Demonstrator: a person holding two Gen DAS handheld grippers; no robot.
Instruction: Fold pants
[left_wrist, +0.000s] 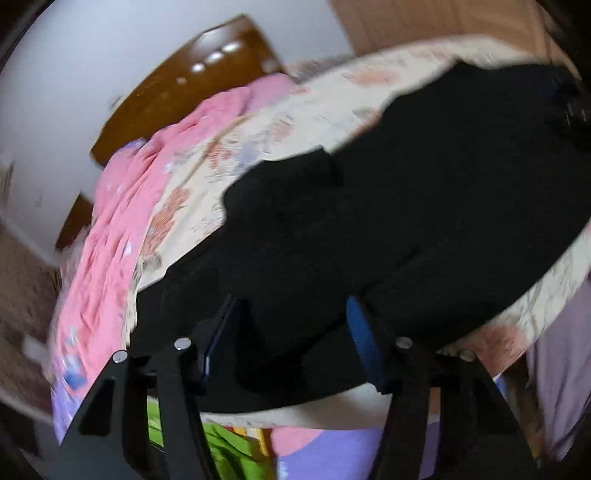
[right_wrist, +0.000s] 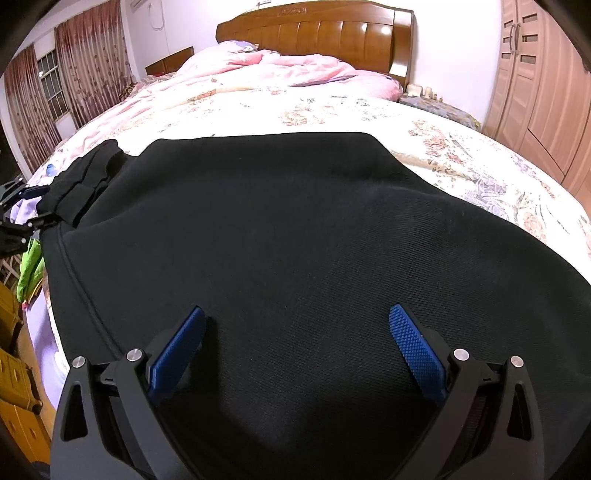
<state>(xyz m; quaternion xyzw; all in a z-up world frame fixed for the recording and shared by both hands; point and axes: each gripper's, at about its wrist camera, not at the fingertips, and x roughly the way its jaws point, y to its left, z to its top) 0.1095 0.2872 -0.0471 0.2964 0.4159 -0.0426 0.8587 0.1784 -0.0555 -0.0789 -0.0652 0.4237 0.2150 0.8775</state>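
Observation:
Black pants (right_wrist: 295, 229) lie spread across the floral bed sheet (right_wrist: 461, 155), with their ribbed cuffs (right_wrist: 88, 173) at the left end. My right gripper (right_wrist: 297, 350) hovers low over the near part of the pants, its blue pads wide apart and nothing pinched between them. My left gripper (left_wrist: 291, 336) is over the cuff end of the pants (left_wrist: 406, 203); its view is motion-blurred. Its pads stand apart, and black cloth lies under and between them without being pressed. The left gripper (right_wrist: 22, 218) also shows at the far left edge of the right wrist view, beside the cuffs.
A crumpled pink quilt (right_wrist: 277, 66) lies at the bed's head by the wooden headboard (right_wrist: 325, 33). A wardrobe (right_wrist: 535, 92) stands at the right and curtains (right_wrist: 92, 55) at the left. A green cloth (right_wrist: 31, 266) and yellow boxes (right_wrist: 14, 387) sit beside the bed's left edge.

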